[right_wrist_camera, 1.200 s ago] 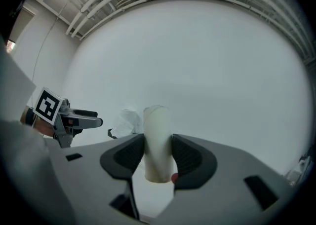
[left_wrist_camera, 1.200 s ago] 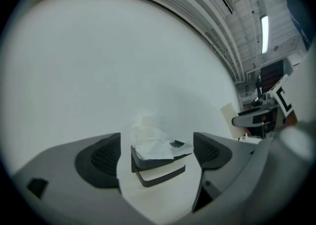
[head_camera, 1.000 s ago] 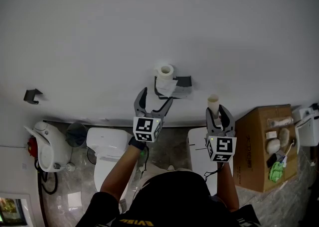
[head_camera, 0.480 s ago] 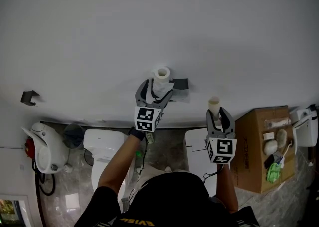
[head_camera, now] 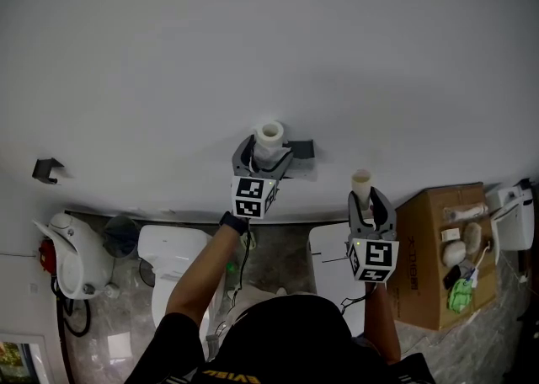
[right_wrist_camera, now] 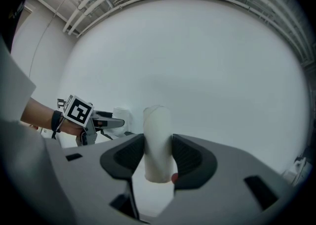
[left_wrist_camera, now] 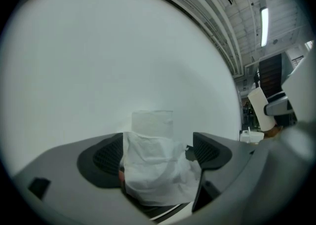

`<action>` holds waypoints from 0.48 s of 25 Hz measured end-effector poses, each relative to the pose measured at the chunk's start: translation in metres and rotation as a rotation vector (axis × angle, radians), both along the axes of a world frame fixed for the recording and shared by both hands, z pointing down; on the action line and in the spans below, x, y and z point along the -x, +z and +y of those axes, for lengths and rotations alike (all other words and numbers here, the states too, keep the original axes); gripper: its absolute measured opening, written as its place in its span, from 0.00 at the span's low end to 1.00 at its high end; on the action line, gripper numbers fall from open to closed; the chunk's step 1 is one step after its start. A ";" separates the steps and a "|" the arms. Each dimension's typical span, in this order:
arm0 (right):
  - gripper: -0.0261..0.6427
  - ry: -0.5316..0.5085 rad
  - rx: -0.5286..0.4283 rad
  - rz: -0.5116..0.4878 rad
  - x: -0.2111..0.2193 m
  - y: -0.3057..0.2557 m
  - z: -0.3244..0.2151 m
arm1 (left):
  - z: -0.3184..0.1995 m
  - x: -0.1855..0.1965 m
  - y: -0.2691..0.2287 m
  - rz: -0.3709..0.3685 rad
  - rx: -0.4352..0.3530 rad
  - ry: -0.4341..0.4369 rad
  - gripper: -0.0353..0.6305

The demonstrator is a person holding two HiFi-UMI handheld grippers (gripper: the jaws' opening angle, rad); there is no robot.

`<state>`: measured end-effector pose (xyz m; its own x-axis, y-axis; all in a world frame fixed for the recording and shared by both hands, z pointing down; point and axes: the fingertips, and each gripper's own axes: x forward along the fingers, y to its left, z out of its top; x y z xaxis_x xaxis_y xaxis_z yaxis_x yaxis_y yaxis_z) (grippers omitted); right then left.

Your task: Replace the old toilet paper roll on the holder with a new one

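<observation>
Straddling the roll (head_camera: 270, 132) with the left gripper (head_camera: 264, 153): jaws apart, one pad on each side. The left pad looks to be against the loose paper and the right pad has a clear gap, so no clamp.

Roll is white and slim, standing on end with its open core facing up. It sits on the dark holder (head_camera: 304, 150), mounted on the wall (head_camera: 253, 37) near the wall's bottom edge, about mid-width. A crumpled loose sheet (left_wrist_camera: 157, 172) hangs off it and fills most of the space between the jaws (it hides the holder's front in the left gripper view).

Right gripper (head_camera: 368, 202) is clamped on a pale narrow tube (head_camera: 360, 180). The tube is upright, pinched near its lower end, with the top sticking out above the jaws. Can't tell if it's a bare core or a thin roll. It's held to the right of the holder, apart from it.

Around:
- toilet (head_camera: 173, 248) on the floor, below and left of the holder
- white appliance (head_camera: 63, 256) with a red part, far left
- small dark hook (head_camera: 44, 168) at the wall's left edge
- cardboard box (head_camera: 425, 273) at right, with small items on top (too small to tell)
</observation>
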<state>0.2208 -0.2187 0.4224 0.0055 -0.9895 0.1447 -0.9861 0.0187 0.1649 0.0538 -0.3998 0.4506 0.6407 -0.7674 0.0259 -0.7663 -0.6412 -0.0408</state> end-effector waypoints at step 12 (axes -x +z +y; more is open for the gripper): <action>0.31 0.007 -0.007 -0.008 0.000 -0.003 0.005 | -0.007 0.006 0.006 -0.090 -0.011 -0.046 0.45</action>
